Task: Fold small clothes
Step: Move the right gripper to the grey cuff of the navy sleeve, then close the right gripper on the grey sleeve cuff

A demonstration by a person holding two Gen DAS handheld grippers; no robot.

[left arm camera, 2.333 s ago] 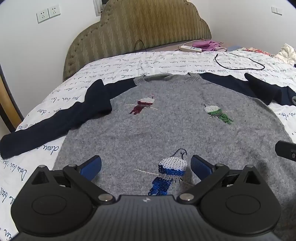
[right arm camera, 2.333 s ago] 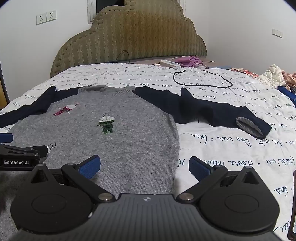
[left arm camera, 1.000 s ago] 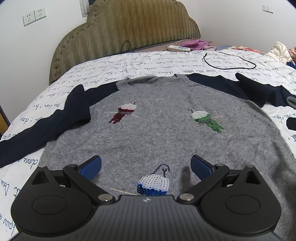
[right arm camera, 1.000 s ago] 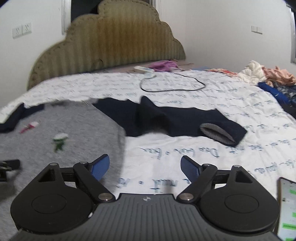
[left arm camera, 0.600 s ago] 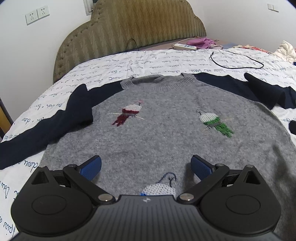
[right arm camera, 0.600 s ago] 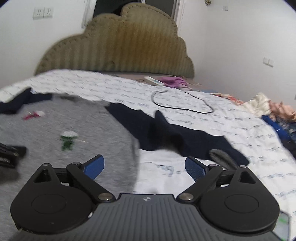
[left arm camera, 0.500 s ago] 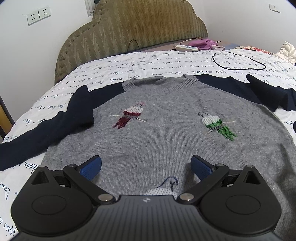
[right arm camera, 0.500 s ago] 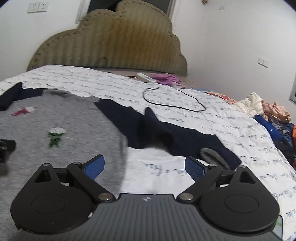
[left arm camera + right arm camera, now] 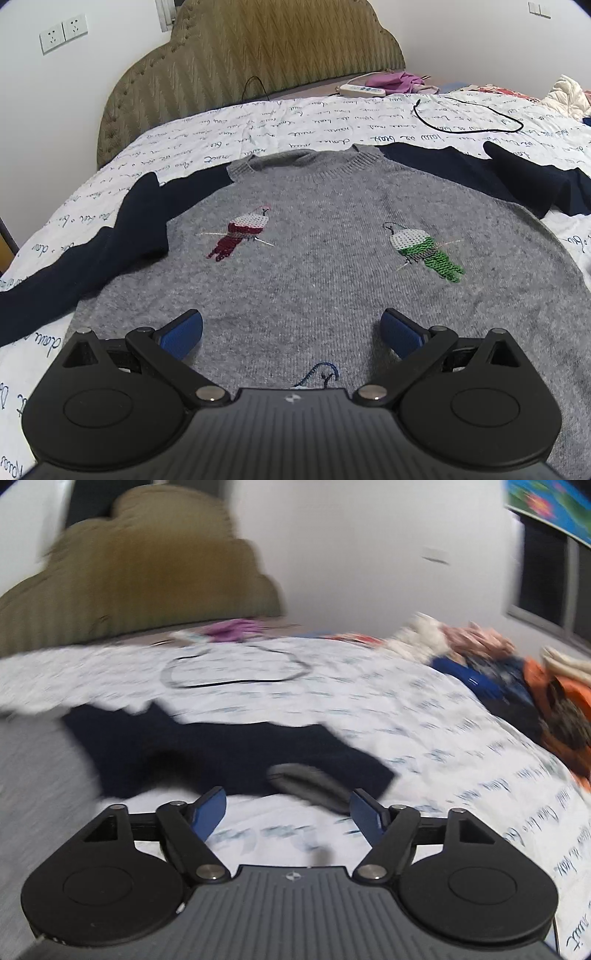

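Observation:
A grey knit sweater (image 9: 314, 266) with navy sleeves and sequin birds lies face up and spread flat on the bed. My left gripper (image 9: 291, 330) is open and empty, low over the sweater's lower front. The left sleeve (image 9: 92, 258) stretches out to the left. The right wrist view is blurred by motion. There my right gripper (image 9: 288, 808) is open and empty, just short of the right sleeve (image 9: 229, 753) and its grey cuff (image 9: 310, 782), which sits between the fingertips.
The bed has a white sheet (image 9: 295, 122) with script print and an olive padded headboard (image 9: 258, 59). A black cable loop (image 9: 236, 672), a white remote (image 9: 360, 89) and purple cloth lie near the headboard. A pile of clothes (image 9: 517, 675) sits at the right edge.
My right gripper has swung right, off the sweater body and toward the right sleeve cuff. My left gripper has moved slightly forward up the sweater front, so the blue bird is now mostly hidden.

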